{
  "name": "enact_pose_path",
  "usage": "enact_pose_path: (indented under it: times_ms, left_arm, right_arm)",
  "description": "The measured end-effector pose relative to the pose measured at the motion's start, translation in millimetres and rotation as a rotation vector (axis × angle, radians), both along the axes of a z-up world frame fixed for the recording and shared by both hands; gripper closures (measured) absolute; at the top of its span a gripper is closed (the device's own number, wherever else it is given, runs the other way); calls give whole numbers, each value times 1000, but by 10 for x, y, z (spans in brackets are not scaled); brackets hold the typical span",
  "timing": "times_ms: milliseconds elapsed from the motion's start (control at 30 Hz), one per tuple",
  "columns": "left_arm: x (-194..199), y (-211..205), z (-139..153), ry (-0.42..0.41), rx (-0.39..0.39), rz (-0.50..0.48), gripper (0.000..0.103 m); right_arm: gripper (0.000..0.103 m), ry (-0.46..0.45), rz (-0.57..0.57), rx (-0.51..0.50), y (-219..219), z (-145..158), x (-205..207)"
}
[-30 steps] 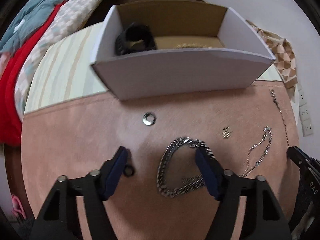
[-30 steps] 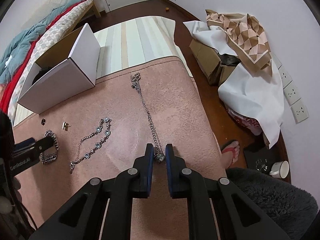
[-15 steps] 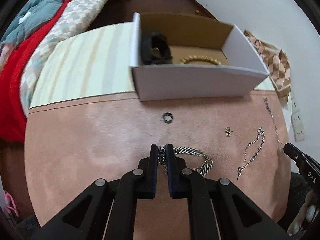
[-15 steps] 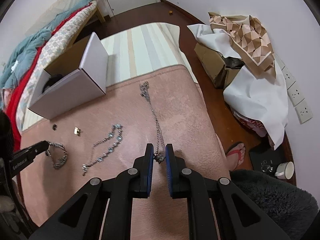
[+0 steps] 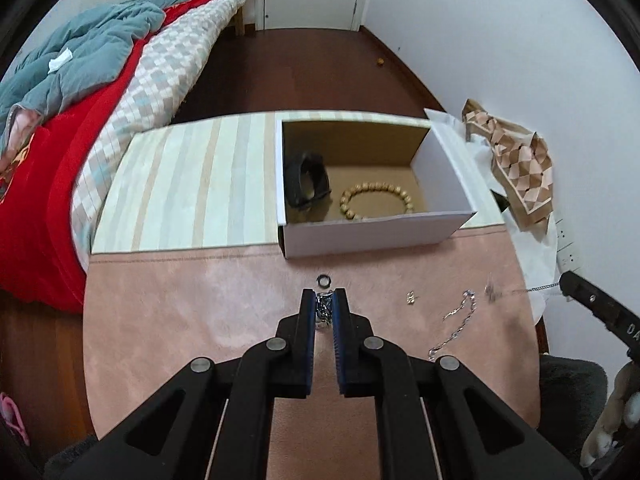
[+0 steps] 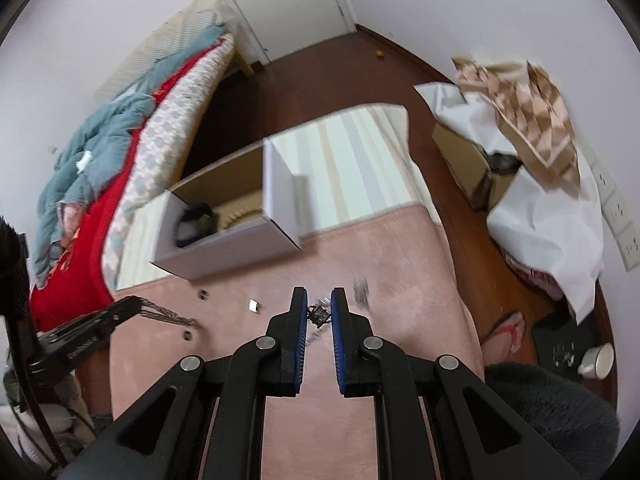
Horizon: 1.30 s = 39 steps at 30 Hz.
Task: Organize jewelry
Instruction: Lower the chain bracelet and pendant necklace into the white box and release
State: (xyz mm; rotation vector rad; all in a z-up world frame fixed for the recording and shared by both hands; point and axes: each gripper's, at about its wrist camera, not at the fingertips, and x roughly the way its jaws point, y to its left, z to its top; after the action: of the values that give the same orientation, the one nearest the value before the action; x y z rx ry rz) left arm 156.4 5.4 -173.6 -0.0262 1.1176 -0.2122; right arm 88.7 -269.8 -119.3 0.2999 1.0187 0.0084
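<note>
My left gripper [image 5: 324,296] is shut on a chunky silver chain bracelet [image 5: 323,310] and holds it above the pink mat [image 5: 192,320]; in the right wrist view the chain [image 6: 168,315] hangs from its tip. My right gripper [image 6: 319,296] is shut on the end of a thin silver necklace [image 6: 319,314], whose free end [image 6: 362,290] swings blurred. Beyond stands an open white box [image 5: 372,232] holding a black band [image 5: 306,180] and a gold bead bracelet [image 5: 376,202]. On the mat lie a small black ring [image 5: 324,280], a gold earring [image 5: 411,298] and a thin silver bracelet [image 5: 456,324].
A striped cloth [image 5: 188,184] covers the table's far part under the box. A bed with red and teal covers [image 5: 80,92] runs along the left. To the right are paper-draped cartons [image 6: 540,208], a person's sandalled foot [image 6: 506,332] and a white cup [image 6: 596,360] on the floor.
The left gripper shut on the chunky chain and lifted it off the mat. The right gripper, shut all along, rose with the thin necklace. The box now sits lower and farther in both views.
</note>
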Motion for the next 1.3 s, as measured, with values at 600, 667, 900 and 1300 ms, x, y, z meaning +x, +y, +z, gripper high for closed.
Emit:
enact_pose_path:
  times_ms: [600,667,900,1300]
  left_arm:
    - [635,91,870,-130,-102,-13,98]
    - [768,71,839,-114,-113,-15,98]
    - [1110,-6,353,3,-116,-17,98]
    - [1219,-57,-275,197,-64,17,93]
  right_arm:
    - [91,-179,216,-11,726,1209,950]
    - [91,-165,227,-31,792,1173,1179]
    - [91,-45,257,-97,965,691,1812]
    - [89,177,265,-184,952,-168,2330]
